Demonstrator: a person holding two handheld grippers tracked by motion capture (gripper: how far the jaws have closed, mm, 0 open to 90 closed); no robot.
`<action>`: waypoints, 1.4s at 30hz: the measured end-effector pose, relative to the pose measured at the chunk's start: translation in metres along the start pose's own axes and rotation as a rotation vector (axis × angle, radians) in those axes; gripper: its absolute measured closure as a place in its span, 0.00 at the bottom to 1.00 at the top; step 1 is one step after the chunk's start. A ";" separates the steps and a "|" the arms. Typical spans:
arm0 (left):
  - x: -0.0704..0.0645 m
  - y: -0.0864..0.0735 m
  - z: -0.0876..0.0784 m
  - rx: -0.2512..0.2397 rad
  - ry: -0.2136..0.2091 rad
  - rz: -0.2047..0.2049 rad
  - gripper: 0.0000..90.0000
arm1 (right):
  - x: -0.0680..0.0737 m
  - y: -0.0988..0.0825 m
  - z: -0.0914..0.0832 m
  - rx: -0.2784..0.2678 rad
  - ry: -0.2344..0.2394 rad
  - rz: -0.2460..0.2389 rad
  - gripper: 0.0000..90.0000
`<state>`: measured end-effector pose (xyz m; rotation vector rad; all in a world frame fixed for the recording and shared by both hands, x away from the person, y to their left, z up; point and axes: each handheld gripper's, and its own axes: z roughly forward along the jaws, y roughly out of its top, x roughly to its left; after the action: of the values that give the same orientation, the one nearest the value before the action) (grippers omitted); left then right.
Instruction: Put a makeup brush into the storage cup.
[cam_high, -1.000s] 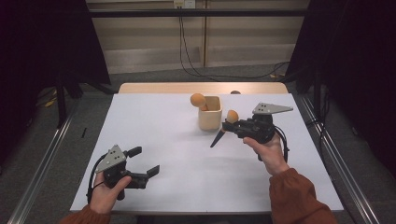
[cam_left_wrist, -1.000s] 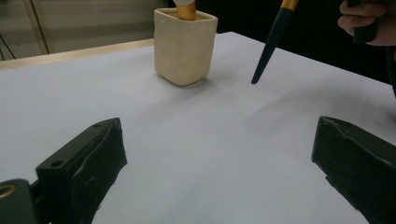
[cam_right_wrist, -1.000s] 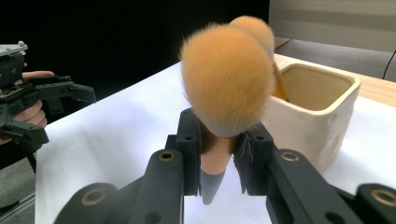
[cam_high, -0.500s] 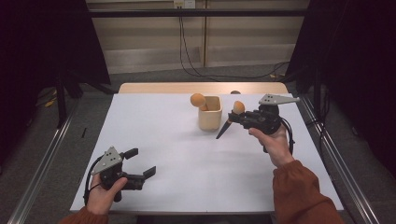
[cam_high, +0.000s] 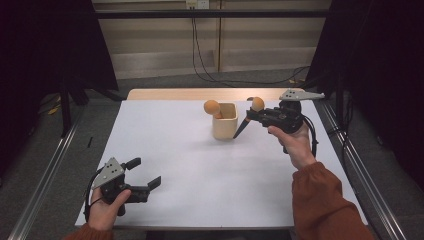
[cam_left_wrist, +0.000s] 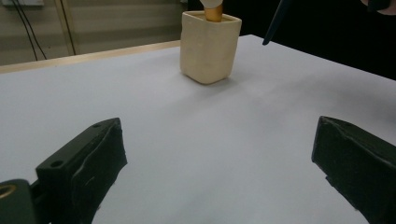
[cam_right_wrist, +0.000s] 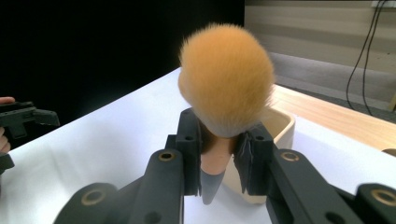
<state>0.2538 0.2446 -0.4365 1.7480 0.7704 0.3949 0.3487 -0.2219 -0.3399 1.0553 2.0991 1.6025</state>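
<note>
A white table (cam_high: 200, 165) carries the scene, with a strip of bare wood showing along its far edge. Toward the far edge, a little right of the middle, stands a cream cup (cam_high: 224, 120) with squared sides and rounded corners; in the left gripper view it rises beyond the open jaws (cam_left_wrist: 208, 45). A brush with an orange tuft (cam_high: 212, 107) stands inside the cup, leaning to its left rim.

The right gripper (cam_high: 255, 116) is held above the table, just to the right of the cup and near the far right corner. Its jaws are clamped narrowly on a second brush (cam_high: 251, 114), gripping it just below the tuft. The right gripper view shows that brush (cam_right_wrist: 226, 84) with its fluffy orange head up and the dark tapered handle pointing down between the pads, the cup's rim (cam_right_wrist: 285, 125) just behind it. In the high view the dark handle slants down toward the cup's right side, clear of the table.

The left gripper (cam_high: 143, 175) rests low by the near left corner, well apart from the cup, its jaws spread wide with nothing between them.
</note>
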 end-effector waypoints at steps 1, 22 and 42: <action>0.000 0.000 0.000 -0.002 0.001 0.004 0.03 | -0.001 0.002 0.000 -0.002 -0.007 -0.002 0.82; -0.001 0.001 -0.001 -0.026 -0.008 0.015 0.03 | -0.007 0.043 0.024 -0.023 -0.055 -0.029 0.81; -0.001 0.000 -0.001 -0.017 -0.017 0.020 0.03 | -0.016 0.051 0.047 0.004 -0.127 -0.024 0.81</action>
<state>0.2525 0.2443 -0.4361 1.7425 0.7356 0.3987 0.4080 -0.1940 -0.3113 1.0989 2.0256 1.4804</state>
